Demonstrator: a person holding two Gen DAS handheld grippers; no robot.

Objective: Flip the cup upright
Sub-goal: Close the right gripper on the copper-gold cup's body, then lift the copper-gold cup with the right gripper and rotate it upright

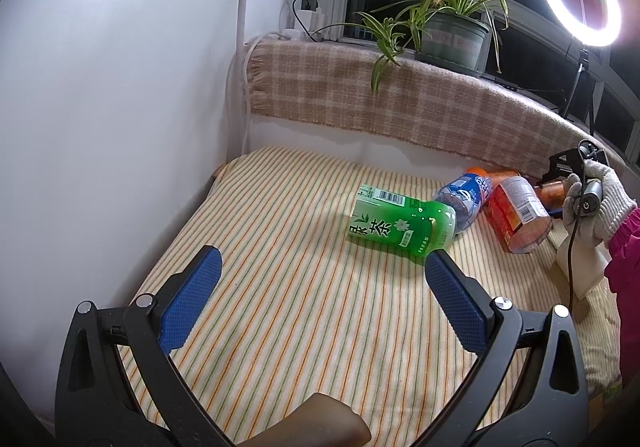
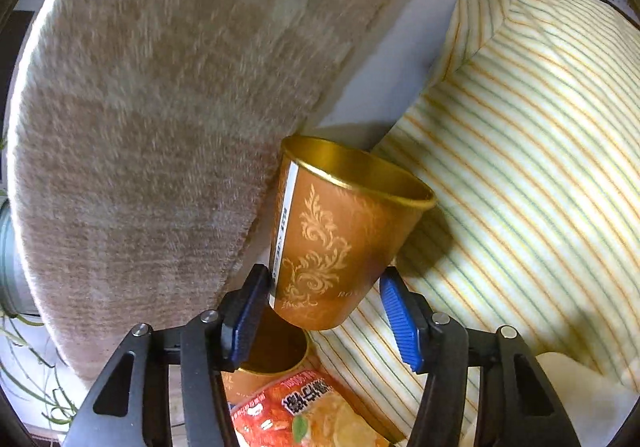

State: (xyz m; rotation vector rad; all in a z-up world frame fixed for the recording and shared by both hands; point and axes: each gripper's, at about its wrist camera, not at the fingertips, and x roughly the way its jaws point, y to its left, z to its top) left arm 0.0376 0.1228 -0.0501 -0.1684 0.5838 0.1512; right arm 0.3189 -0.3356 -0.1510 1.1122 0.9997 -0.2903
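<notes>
The right claw point(image 2: 326, 311) has its blue pads on either side of the lower body of the brown and gold cup point(image 2: 340, 235), the left pad touching the cup's wall and the right pad just beside it with a sliver of gap, so I cannot tell whether the grip is firm or only loose. The cup sits at the far right edge of the bed point(image 2: 520, 167), close against the checked blanket point(image 2: 140, 107) on the ledge, with a second gold-lined cup point(image 2: 276, 351) and a red snack canister point(image 2: 304, 415) just below it. Its long axis runs away from the claw, open gold rim farthest from it and base nearest, tilted somewhat to the right in the right wrist view; whether that is upright against the bed is hard to judge from this skewed view. The turning looks partly done, with setting down and letting go left. The left claw point(image 1: 320, 299) hangs wide apart and empty over the striped sheet, near a green tea bottle point(image 1: 400, 223)
</notes>
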